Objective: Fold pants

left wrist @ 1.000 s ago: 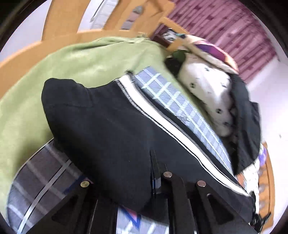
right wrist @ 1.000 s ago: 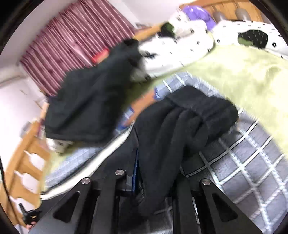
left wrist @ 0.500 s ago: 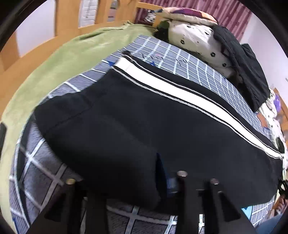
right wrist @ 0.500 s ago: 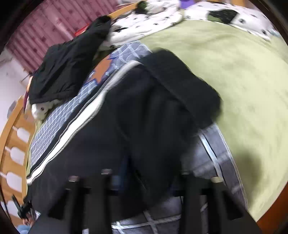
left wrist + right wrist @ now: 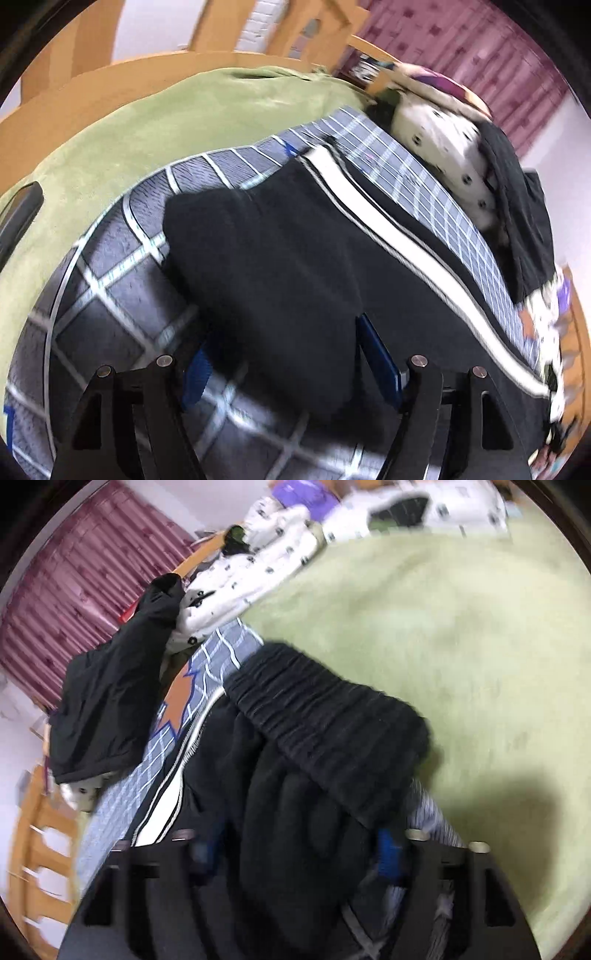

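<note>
While both views are pretty blurry, the black pants lie on the checked blanket on the bed. Left gripper and right gripper both spread apart, fabric bunched between, hiding their fingertips.

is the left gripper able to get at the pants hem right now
Probably yes: the left gripper is open with the black pants hem lying between its fingers on the checked blanket, nothing in the way.
</note>
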